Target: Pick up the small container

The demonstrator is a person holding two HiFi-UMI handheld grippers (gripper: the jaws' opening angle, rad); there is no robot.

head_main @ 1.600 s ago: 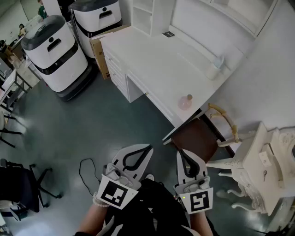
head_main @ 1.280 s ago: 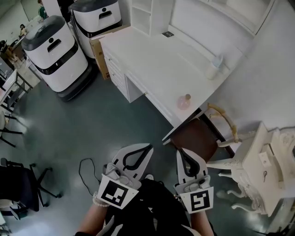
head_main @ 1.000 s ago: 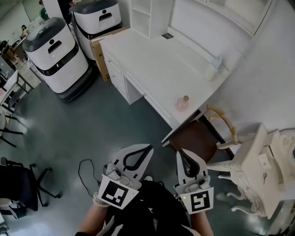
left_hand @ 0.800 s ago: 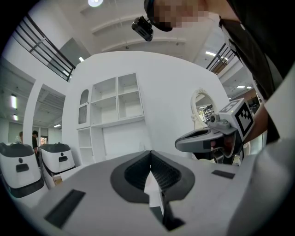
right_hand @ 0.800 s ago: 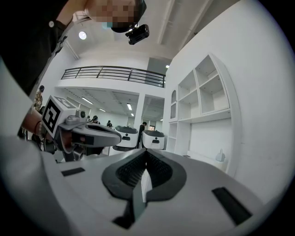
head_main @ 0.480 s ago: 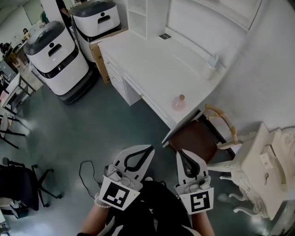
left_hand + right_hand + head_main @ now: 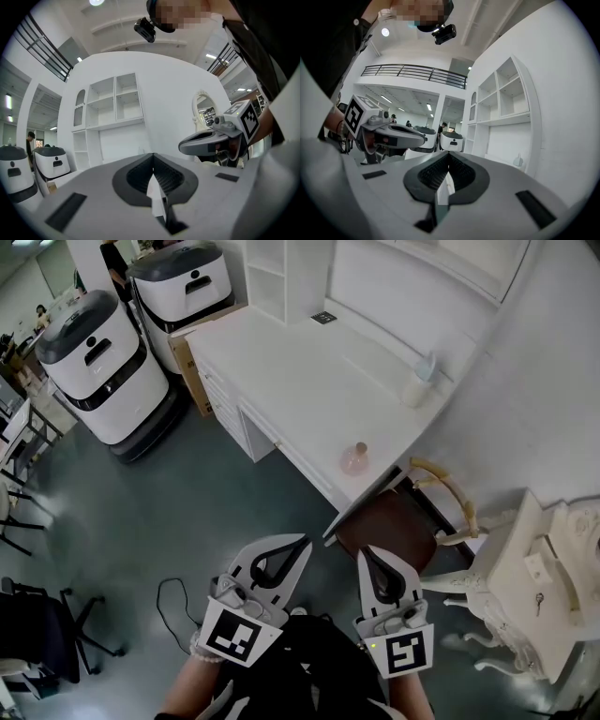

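A small pink round container (image 7: 354, 459) with a stopper stands near the front edge of the white desk (image 7: 291, 362). A pale bottle (image 7: 417, 387) stands at the desk's far right by the wall; the right gripper view shows it too, as a small bottle (image 7: 518, 161). My left gripper (image 7: 303, 541) and right gripper (image 7: 365, 552) are held side by side close to the person's body, over the floor and well short of the desk. Both are shut with nothing between the jaws, as the left gripper (image 7: 153, 157) and right gripper (image 7: 449, 154) show in their own views.
A brown-seated chair (image 7: 389, 526) stands tucked at the desk's near corner, between me and the container. A white ornate side table (image 7: 530, 587) is at the right. Two white wheeled machines (image 7: 94, 362) and a cardboard box (image 7: 190, 371) stand left of the desk. A black office chair (image 7: 37, 624) and a cable (image 7: 173, 594) are on the floor at the left.
The head view has drifted, so the desk and pink container sit lower and further left in frame. Both grippers stay shut and in the same place near the body.
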